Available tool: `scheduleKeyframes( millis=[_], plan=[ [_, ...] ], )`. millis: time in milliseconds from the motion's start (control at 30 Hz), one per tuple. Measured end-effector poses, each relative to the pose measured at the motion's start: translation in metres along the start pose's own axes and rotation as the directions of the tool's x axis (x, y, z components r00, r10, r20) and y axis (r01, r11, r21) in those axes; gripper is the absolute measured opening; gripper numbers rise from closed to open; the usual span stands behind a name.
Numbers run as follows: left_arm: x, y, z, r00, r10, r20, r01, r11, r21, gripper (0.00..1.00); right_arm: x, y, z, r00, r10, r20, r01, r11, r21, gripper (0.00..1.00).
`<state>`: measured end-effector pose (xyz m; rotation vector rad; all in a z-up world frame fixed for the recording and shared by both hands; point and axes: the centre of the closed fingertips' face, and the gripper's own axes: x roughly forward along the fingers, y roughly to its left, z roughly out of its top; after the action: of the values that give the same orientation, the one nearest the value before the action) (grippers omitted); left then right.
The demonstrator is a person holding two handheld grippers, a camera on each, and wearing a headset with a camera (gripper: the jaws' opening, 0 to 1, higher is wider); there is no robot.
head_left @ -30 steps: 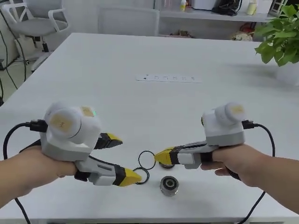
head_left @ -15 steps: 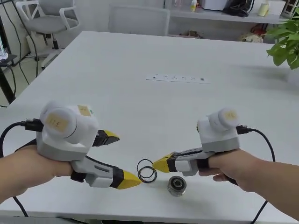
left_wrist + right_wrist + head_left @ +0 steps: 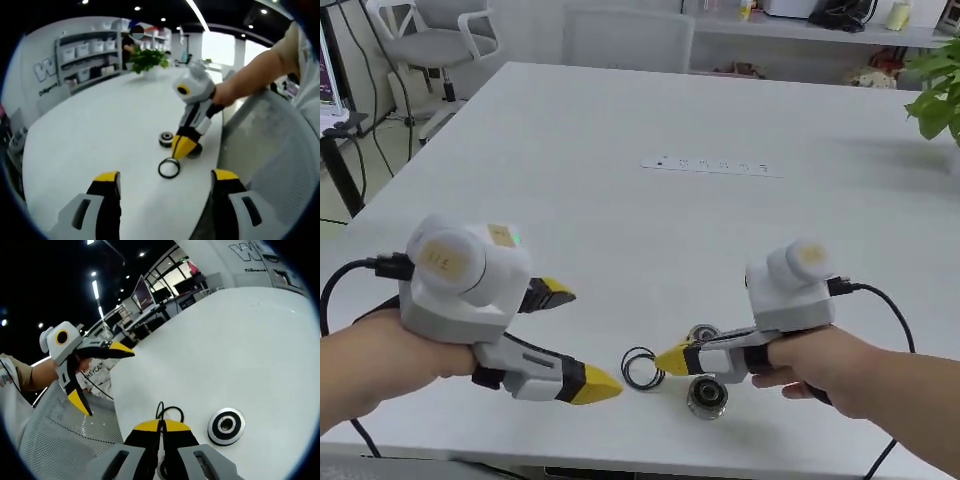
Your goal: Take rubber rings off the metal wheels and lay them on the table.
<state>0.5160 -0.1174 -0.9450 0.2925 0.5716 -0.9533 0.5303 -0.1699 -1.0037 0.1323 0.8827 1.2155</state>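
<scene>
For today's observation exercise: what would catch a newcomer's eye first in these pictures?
The left gripper gapes open near the front edge of the table; the right gripper, shut, points at two black rings between them. Two metal wheels lie by the right gripper.

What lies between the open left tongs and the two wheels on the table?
Two things. The loose rings lie on the table straight ahead of the left tongs, and the shut right tongs reach in just past them, tip beside the rings. The far wheel and the near wheel sit behind that tip.
</scene>
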Motion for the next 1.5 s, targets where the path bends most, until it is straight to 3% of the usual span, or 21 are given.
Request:
scheduleKeyframes(
  millis=[333, 633, 933, 1233, 1500],
  plan=[
    [0.003, -0.001, -0.002, 1.0000, -0.001, -0.008, 0.001, 1.000, -0.010, 0.75, -0.002, -0.008, 0.000, 0.9991, -0.043, 0.003, 0.043, 0.999, 0.007, 0.02],
    [0.002, 0.000, -0.001, 0.9999, 0.000, -0.012, -0.001, 1.000, -0.014, 0.75, -0.006, -0.008, 0.007, 0.9985, -0.045, 0.030, 0.045, 0.999, 0.006, 0.09],
    [0.006, 0.004, 0.008, 1.0000, -0.002, -0.005, 0.002, 1.000, -0.012, 0.74, -0.019, -0.003, 0.025, 0.9961, -0.035, 0.081, 0.035, 0.999, 0.004, 0.13],
    [0.016, 0.001, 0.019, 0.9998, -0.020, -0.003, 0.020, 1.000, 0.000, 0.73, -0.042, -0.016, 0.037, 0.9894, -0.071, 0.127, 0.074, 0.997, -0.018, 0.15],
    [0.028, -0.003, 0.034, 0.9993, -0.038, 0.004, 0.038, 0.999, 0.022, 0.72, -0.059, -0.028, 0.037, 0.9833, -0.109, 0.146, 0.115, 0.993, -0.032, 0.16]
  ],
)
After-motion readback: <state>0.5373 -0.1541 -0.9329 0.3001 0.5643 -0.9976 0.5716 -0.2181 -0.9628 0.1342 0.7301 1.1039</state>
